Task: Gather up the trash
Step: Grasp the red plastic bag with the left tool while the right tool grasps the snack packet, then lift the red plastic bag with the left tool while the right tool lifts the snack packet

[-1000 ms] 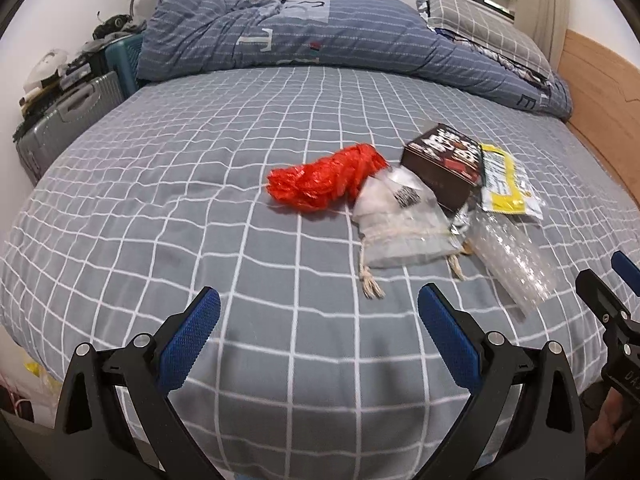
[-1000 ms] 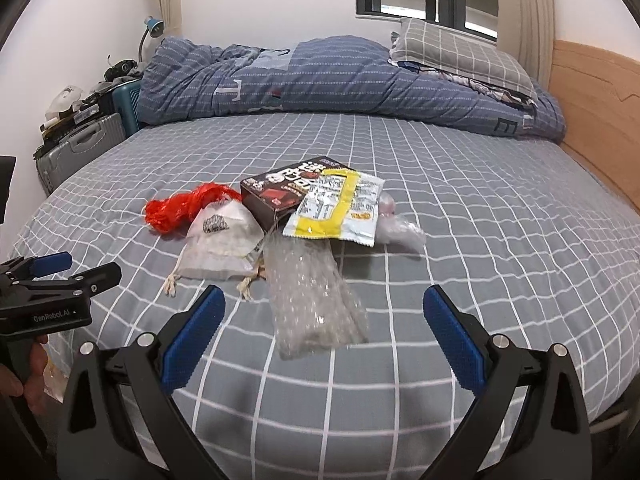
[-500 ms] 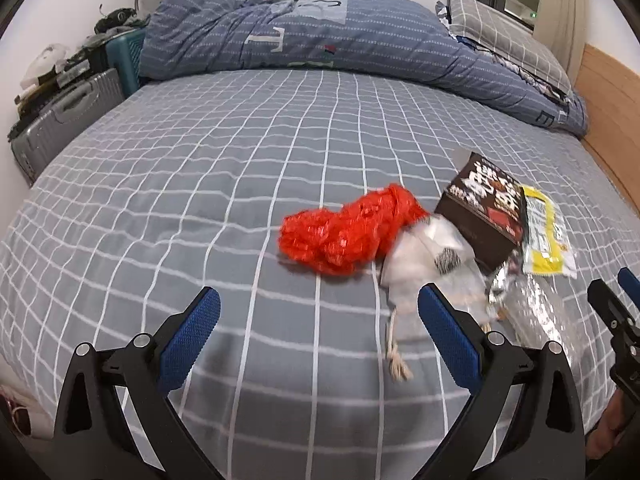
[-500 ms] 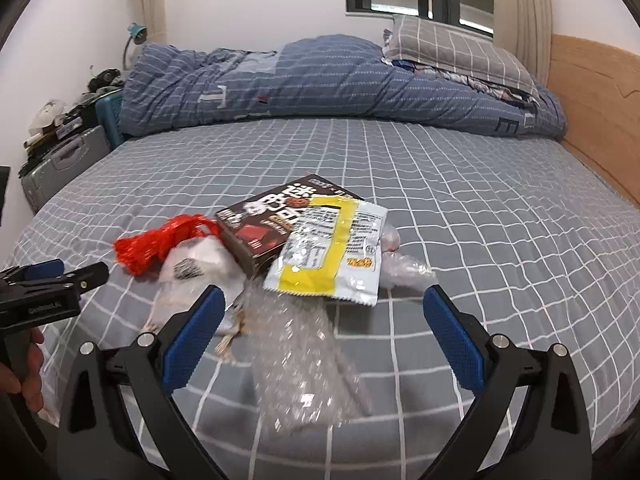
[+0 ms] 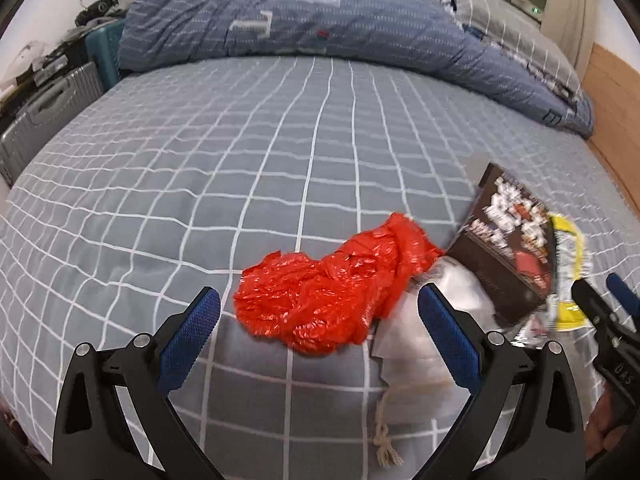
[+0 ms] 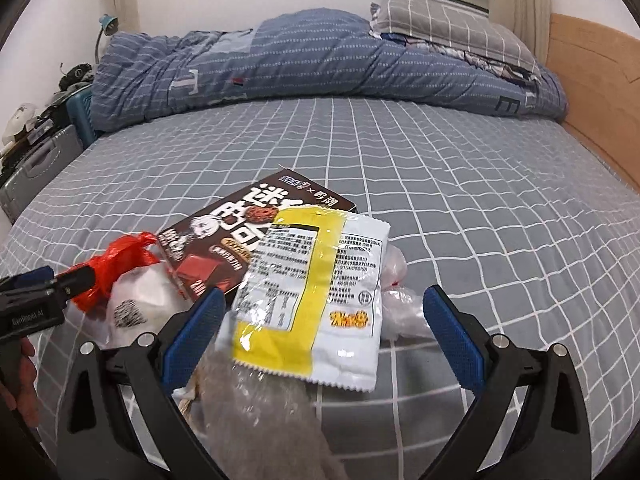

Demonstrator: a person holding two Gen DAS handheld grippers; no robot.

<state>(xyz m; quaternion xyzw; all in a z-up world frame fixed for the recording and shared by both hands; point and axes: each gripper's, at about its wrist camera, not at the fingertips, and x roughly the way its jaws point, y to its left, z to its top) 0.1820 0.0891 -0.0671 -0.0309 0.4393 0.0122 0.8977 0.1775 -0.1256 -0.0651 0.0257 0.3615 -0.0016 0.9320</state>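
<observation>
In the left wrist view, the left gripper hangs just above the bed with its jaws spread wide and nothing between them. The crumpled red plastic bag lies directly ahead of the gap, near the front of the grey checked sheet. Its long axis runs from lower left to upper right, the narrower twisted end pointing toward the dark snack box. A good grasp would come down across that axis at the thick middle, pressing lightly into the mattress so both pads catch film rather than sheet. A white drawstring pouch touches the bag's right end and could be pinched along with it.

In the right wrist view, the right gripper is likewise spread and empty, poised over the yellow and white wrapper. The wrapper's long axis points away from the camera, leaning on the box. Beneath it lies what seems to be bubble wrap, though blur makes that uncertain.
</observation>
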